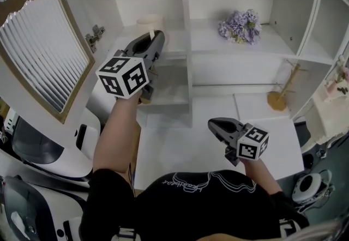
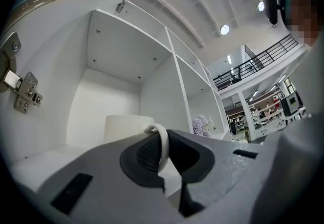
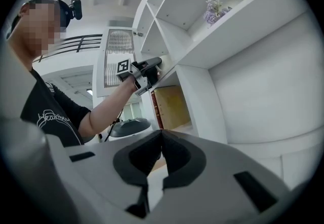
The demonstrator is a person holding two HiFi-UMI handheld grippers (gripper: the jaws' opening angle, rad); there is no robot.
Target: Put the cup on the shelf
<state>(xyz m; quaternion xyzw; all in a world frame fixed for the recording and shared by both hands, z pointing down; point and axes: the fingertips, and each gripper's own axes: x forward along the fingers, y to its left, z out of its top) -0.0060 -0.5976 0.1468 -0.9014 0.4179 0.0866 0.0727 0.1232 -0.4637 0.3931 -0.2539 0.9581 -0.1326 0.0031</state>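
A cream cup (image 1: 149,22) is inside the left compartment of the white shelf unit (image 1: 185,43). My left gripper (image 1: 156,35) reaches into that compartment and is shut on the cup's thin handle (image 2: 163,143), which stands pinched between the two dark pads. In the left gripper view the cup body (image 2: 126,125) rises just beyond the jaws; its base is hidden, so I cannot tell whether it rests on the board. My right gripper (image 1: 214,124) hovers low over the white table (image 1: 180,150), shut with nothing between its pads (image 3: 152,154).
A louvred cabinet door (image 1: 43,43) stands open at the left, its hinge (image 2: 24,91) on the compartment's side wall. Purple flowers (image 1: 240,26) lie on the shelf's right section. A wooden stand (image 1: 281,95) is at the table's back right.
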